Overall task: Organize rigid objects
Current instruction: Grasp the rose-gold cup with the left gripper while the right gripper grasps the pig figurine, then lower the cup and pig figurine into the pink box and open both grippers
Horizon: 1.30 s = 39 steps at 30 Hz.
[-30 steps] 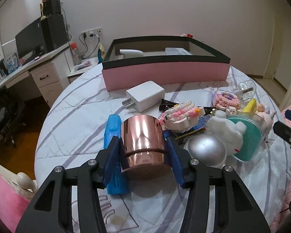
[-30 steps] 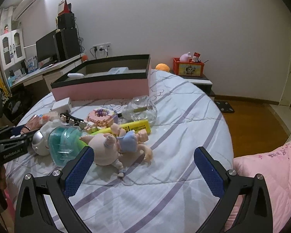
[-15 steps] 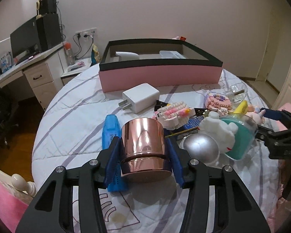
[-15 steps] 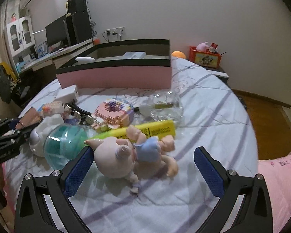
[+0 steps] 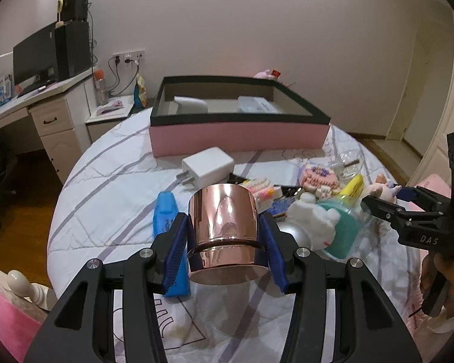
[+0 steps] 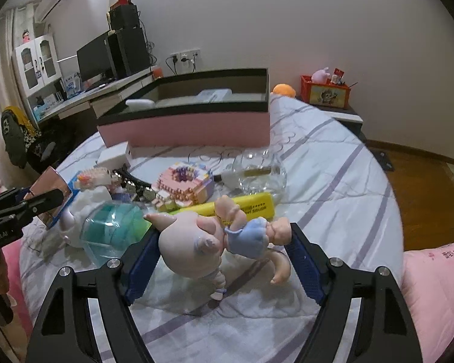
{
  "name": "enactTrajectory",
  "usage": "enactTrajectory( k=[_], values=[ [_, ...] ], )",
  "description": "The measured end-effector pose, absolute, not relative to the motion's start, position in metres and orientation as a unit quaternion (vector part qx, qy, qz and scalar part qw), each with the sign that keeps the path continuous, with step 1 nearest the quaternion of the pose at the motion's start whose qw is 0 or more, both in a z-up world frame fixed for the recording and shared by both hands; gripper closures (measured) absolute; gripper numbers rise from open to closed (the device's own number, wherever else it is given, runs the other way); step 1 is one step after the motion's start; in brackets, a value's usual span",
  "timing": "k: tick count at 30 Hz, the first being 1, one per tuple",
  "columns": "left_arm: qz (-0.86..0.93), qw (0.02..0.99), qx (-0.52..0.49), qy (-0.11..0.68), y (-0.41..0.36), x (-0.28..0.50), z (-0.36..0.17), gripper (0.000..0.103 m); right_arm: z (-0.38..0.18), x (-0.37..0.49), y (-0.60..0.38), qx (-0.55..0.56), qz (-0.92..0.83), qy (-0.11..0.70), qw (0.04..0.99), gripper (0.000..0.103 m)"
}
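Note:
My left gripper [image 5: 223,230] is shut on a shiny rose-gold cup [image 5: 222,211] and holds it upright just above the bedspread. A pink pig doll in blue clothes [image 6: 190,242] lies on its side on the bed between the blue pads of my right gripper [image 6: 224,242]. Those jaws are closing, and the pads stand close at the doll's head and limbs without clearly pressing. The pink box with a black rim [image 5: 239,136] stands behind the clutter, open at the top, with white items inside.
Between the grippers lie a white charger [image 5: 208,166], a blue flat piece [image 5: 166,211], a brick cake [image 6: 184,181], a yellow marker [image 6: 251,208], a glass bottle [image 6: 260,175], a turquoise container [image 6: 115,230] and a white figure [image 5: 311,220]. Pink pillows flank the round bed; a desk stands left.
My right gripper has moved forward onto the pig doll and its jaws have narrowed around it. The left gripper has risen slightly with the cup.

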<state>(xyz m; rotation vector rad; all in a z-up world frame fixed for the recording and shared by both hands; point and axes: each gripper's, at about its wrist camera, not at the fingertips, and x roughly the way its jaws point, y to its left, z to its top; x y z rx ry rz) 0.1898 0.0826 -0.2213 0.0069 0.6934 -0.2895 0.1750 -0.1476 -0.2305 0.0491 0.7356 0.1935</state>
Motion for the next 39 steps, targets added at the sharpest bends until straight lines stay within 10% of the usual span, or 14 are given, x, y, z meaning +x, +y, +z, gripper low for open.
enactTrajectory(
  k=[19,39],
  values=[
    [-0.192,0.934,-0.001,0.301,0.055,0.234,-0.171,0.054,-0.17,0.217,-0.128,0.004,0.125,0.31,0.942,0.022],
    [-0.144,0.918,0.068,0.362,0.037,0.456,-0.147,0.054,-0.16,0.43,-0.1,-0.005,0.127,0.379,0.917,0.022]
  ],
)
